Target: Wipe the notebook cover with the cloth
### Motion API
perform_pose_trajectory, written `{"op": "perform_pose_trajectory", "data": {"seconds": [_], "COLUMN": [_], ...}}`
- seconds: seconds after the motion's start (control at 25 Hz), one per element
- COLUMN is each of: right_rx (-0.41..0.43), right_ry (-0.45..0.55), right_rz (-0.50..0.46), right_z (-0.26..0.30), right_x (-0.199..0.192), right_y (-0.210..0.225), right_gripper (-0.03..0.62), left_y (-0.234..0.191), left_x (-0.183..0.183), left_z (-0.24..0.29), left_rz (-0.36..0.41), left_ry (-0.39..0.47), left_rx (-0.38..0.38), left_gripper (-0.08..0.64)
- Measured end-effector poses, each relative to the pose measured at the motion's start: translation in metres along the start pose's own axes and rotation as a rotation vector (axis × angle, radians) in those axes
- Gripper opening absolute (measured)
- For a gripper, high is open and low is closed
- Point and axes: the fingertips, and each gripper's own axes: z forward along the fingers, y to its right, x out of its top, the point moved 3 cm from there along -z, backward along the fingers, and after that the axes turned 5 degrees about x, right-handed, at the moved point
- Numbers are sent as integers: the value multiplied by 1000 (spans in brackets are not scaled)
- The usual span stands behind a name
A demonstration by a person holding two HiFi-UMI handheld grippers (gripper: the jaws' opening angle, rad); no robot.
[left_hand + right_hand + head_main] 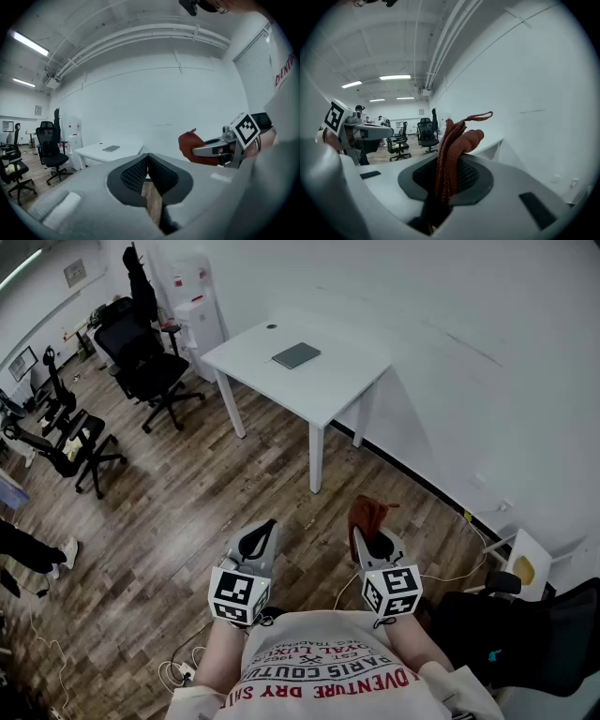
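Note:
A dark grey notebook (296, 355) lies flat on a white table (319, 390) by the far wall; it shows small in the left gripper view too, notebook (111, 148). My right gripper (368, 533) is shut on a rust-red cloth (367, 513), which sticks up between its jaws, cloth (452, 150). My left gripper (263, 534) is shut with nothing in it, its jaws meeting over the wooden floor (151, 201). Both grippers hang close to my body, well short of the table.
Black office chairs (148, 367) stand to the table's left, with more chairs (66, 432) further left. A water dispenser (197, 320) is in the corner. Cables (183, 667) trail on the wooden floor. A black chair (525, 634) sits at my right.

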Motion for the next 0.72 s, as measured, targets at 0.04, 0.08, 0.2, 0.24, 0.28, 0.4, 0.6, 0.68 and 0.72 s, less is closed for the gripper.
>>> {"op": "perform_pose_trajectory", "data": {"seconds": [0.04, 0.08, 0.2, 0.24, 0.28, 0.4, 0.6, 0.68, 0.72], "right_rx": [5, 10, 24, 29, 33, 42, 37, 46, 53], "right_ry": [-1, -1, -4, -5, -8, -18, -24, -30, -34], "right_rz": [7, 12, 17, 16, 16, 23, 42, 43, 46], "right_z": [1, 3, 8, 9, 11, 15, 24, 28, 30], "right_x": [-1, -1, -2, -2, -2, -5, -9, -13, -16], "right_y": [-1, -1, 0, 1, 1, 3, 6, 4, 2], "right_gripper": [74, 74, 74, 74, 74, 74, 74, 75, 75], "left_y": [-1, -2, -3, -3, -3, -2, -4, -5, -7], "left_x": [-1, -1, -2, -2, -3, -7, -10, -14, -17], "left_z": [0, 0, 3, 3, 4, 5, 7, 6, 6], "left_rz": [0, -1, -4, -5, -7, -12, -7, -8, -9], "left_ry": [-2, -3, -7, -9, -12, -24, -39, -51, -58], "left_rx": [2, 3, 8, 9, 10, 15, 20, 25, 28], "left_gripper": [9, 9, 9, 9, 9, 9, 9, 9, 9]}}
